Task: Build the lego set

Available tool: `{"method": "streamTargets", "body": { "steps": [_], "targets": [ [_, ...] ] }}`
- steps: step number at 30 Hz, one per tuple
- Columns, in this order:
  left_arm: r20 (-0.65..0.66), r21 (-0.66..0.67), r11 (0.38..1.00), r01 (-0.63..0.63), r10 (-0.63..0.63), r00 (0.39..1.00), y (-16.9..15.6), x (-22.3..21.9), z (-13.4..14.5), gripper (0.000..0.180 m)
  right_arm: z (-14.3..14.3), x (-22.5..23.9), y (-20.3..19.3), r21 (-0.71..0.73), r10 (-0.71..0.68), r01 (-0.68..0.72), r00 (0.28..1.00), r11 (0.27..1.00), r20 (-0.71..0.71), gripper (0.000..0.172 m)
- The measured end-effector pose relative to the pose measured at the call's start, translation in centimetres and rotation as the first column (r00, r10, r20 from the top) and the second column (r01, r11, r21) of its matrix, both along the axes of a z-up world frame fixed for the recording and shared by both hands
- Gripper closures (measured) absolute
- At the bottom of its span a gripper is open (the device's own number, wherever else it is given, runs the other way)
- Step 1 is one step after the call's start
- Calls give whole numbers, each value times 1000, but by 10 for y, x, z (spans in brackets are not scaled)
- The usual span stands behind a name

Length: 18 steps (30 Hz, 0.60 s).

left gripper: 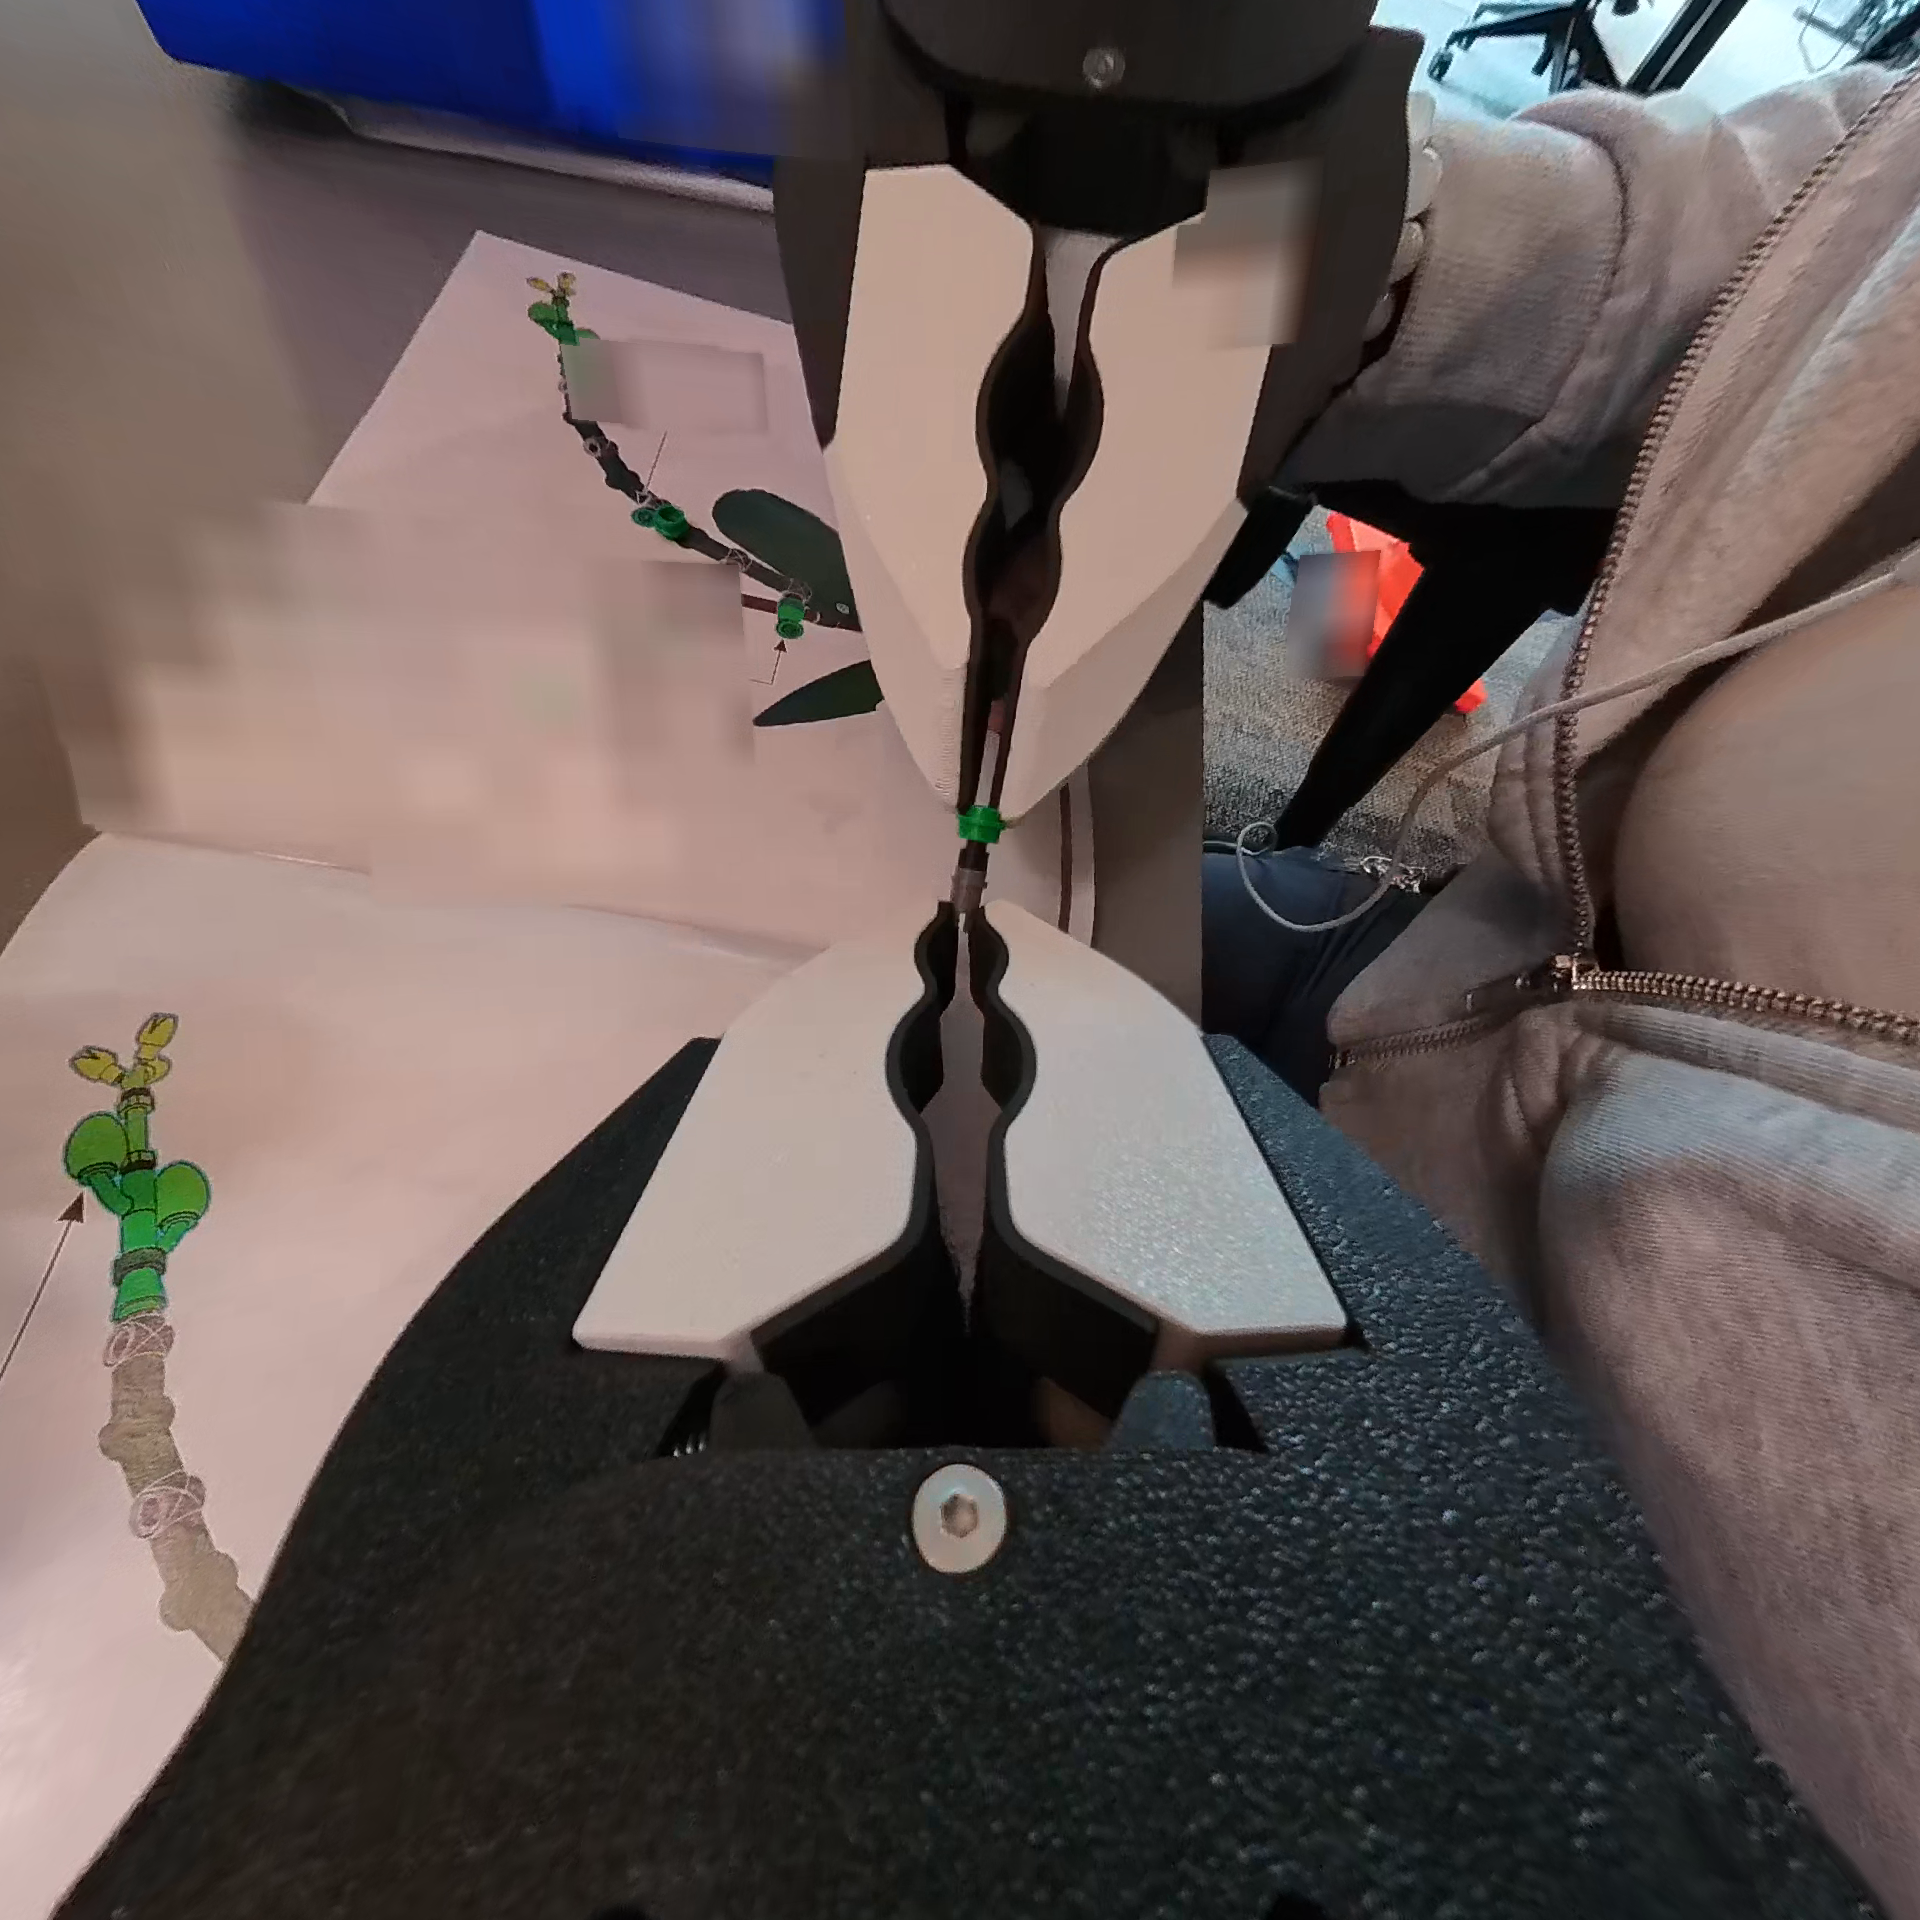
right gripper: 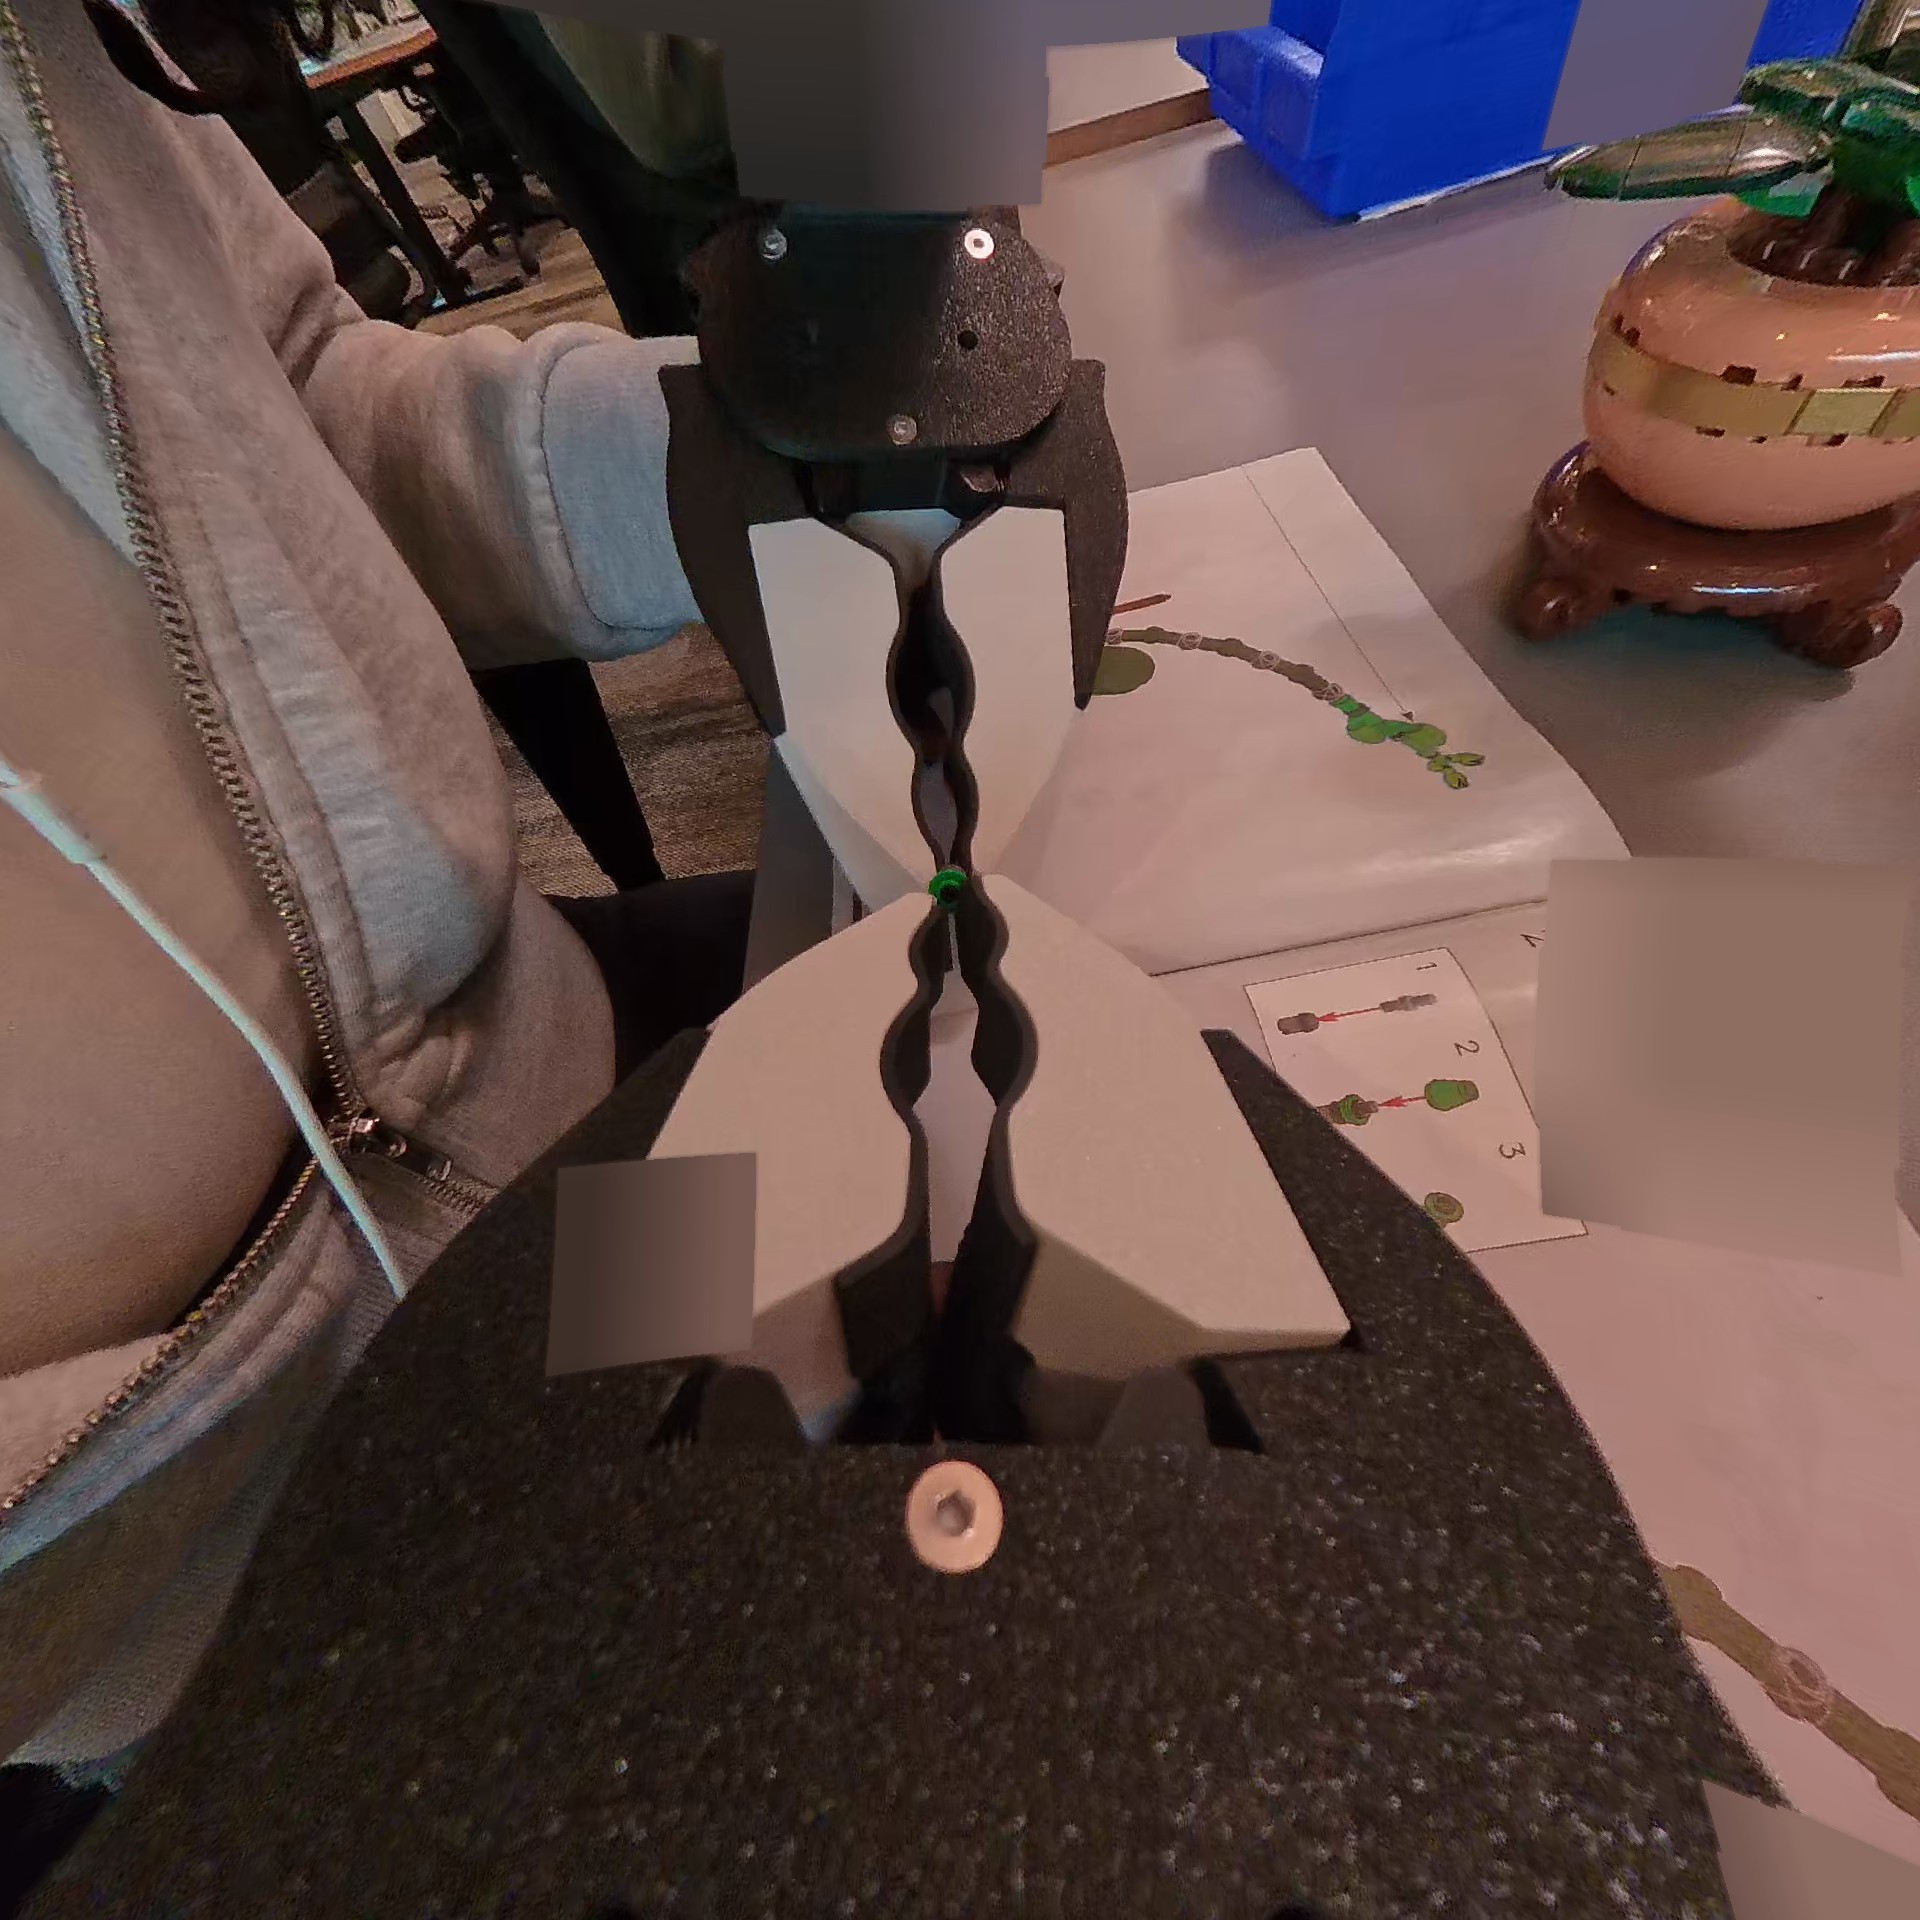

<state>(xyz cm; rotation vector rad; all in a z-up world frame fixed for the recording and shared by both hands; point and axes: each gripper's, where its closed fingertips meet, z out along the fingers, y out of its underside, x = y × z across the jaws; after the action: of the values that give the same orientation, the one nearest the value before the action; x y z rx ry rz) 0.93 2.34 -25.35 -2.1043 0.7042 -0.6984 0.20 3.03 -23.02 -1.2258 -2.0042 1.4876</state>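
My two grippers meet tip to tip above an open instruction booklet (left gripper: pixel 468 1039). Between them is a thin toy-brick stem (left gripper: pixel 971 881) with a dark and grey section and a small green ring (left gripper: pixel 980 824). My left gripper (left gripper: pixel 966 920) is shut on the grey end of the stem. My right gripper (left gripper: pixel 982 805) comes from above in the left wrist view and is shut on the other end, with the green ring right at its fingertips. In the right wrist view the green ring (right gripper: pixel 945 886) sits at my right gripper's (right gripper: pixel 951 906) tips, and the left gripper (right gripper: pixel 951 868) is just beyond it.
The booklet (right gripper: pixel 1299 831) shows drawings of a green and brown plant stem. A brick-built plant in a round pale pot (right gripper: pixel 1745 416) on a brown stand is at the far right. A blue bin (right gripper: pixel 1403 94) stands behind. A person's grey zip hoodie (right gripper: pixel 208 727) is close by the table edge. The tips of both grippers are at nearly the same place.
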Motion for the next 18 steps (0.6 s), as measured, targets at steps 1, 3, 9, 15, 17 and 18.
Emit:
{"method": "streamTargets", "body": {
  "steps": [1, 3, 9, 15, 17, 18],
  "targets": [
    [-9, -8, 1000, 1, -1, 1000, 0, 0, -2, 179, -1, 0, 0, 1, 0, 0, 1000, 1000, 5, 170],
    [-33, -22, 1000, 13, -14, 999, -1, 2, -5, 179, 0, -1, -3, -11, 5, -5, 1000, 1000, 7, 171],
    [-37, -36, 999, 19, -20, 999, -1, 3, -7, 180, -6, -6, -9, 32, 14, -15, 999, 999, 40, 172],
    [-21, -53, 999, 2, -3, 1000, -1, 1, -7, 180, 16, -10, 0, -72, -40, 39, 999, 997, -4, 157],
    [-32, -55, 998, 3, -4, 999, -1, 2, -9, 180, 13, -13, -6, -55, -35, 36, 999, 998, 10, 155],
    [-35, -55, 998, 3, -5, 999, -1, 2, -9, 180, 9, -15, -8, -43, -39, 40, 999, 998, 21, 157]
  ]
}}
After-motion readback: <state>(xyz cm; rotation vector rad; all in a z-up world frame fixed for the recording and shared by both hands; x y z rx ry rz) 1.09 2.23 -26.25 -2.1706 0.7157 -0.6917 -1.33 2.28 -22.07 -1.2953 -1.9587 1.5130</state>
